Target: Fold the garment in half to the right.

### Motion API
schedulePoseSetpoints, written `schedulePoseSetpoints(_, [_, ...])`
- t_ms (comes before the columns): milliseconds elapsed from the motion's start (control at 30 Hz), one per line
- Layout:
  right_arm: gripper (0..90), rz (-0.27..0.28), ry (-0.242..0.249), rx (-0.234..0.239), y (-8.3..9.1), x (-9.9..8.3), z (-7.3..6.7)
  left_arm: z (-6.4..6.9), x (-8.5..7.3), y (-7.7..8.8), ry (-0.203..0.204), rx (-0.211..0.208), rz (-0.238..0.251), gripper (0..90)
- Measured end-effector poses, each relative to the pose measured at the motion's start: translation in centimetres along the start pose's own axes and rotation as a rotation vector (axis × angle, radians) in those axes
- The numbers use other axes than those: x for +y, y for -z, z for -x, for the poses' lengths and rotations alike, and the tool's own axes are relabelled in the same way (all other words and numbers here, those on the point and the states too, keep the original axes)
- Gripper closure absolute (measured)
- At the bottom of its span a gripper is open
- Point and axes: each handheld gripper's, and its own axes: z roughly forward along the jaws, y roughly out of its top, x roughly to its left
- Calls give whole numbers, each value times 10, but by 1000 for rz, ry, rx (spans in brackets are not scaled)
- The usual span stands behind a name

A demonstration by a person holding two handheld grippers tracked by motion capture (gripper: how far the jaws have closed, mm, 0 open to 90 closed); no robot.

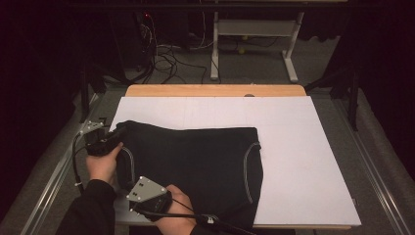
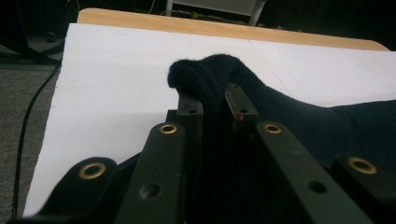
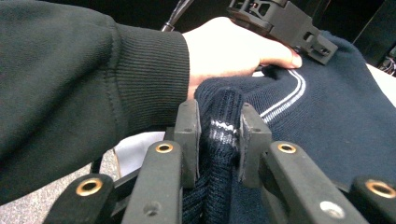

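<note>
A dark navy knitted garment (image 1: 195,161) with thin white stripes lies spread on the white board (image 1: 293,147). My left gripper (image 1: 117,134) is at the garment's far left corner, shut on a bunched fold of the knit (image 2: 205,74) between its jaws (image 2: 215,100). My right gripper (image 1: 142,196) is at the near left edge, shut on a striped ribbed edge (image 3: 219,126) of the garment (image 3: 336,116). In the right gripper view the left hand (image 3: 229,46) and the left gripper (image 3: 285,23) rest on the cloth farther off.
The white board covers a wooden table (image 1: 215,90). Metal rails (image 1: 377,176) run along both sides. Behind the table, a white frame (image 1: 254,29) and loose cables (image 1: 166,58) sit on the grey floor. The board's right half (image 1: 313,186) is bare.
</note>
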Motion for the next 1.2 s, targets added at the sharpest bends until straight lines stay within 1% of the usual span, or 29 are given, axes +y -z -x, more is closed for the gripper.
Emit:
schedulePoseSetpoints(133, [745,14,-11,-11,10,-3,4,12,6,1,-20,7,-2,754])
schedulePoseSetpoints(200, [745,21,-14,-20,17,-5,7,22,10,-1,-56,30,-23,755])
schedulePoseSetpoints(233, [745,23,-14,-26,20,-6,9,26,12,-3,-64,34,-29,754])
schedulePoseSetpoints(333, [745,32,-22,-41,32,-11,15,42,17,-7,-67,33,-28,754])
schedulePoseSetpoints(533, [744,52,-35,-83,61,-23,28,80,25,-23,-104,23,-21,754])
schedulePoseSetpoints(567, [744,54,-40,-90,65,-25,31,86,25,-26,-103,23,-19,754])
schedulePoseSetpoints(633, [744,58,-55,-106,74,-31,37,97,27,-32,-110,25,-23,754])
schedulePoseSetpoints(767, [744,59,-72,-133,90,-42,48,118,30,-45,-131,13,-26,753])
schedulePoseSetpoints(867, [743,59,-83,-143,101,-50,55,133,31,-53,-148,9,-31,753])
schedulePoseSetpoints(1000, [743,60,-96,-163,110,-57,62,145,33,-63,-165,8,-48,753])
schedulePoseSetpoints(1067, [743,59,-103,-175,114,-61,65,150,33,-67,-167,5,-50,753])
schedulePoseSetpoints(1200, [743,58,-115,-184,120,-67,70,160,33,-75,-174,-4,-57,753])
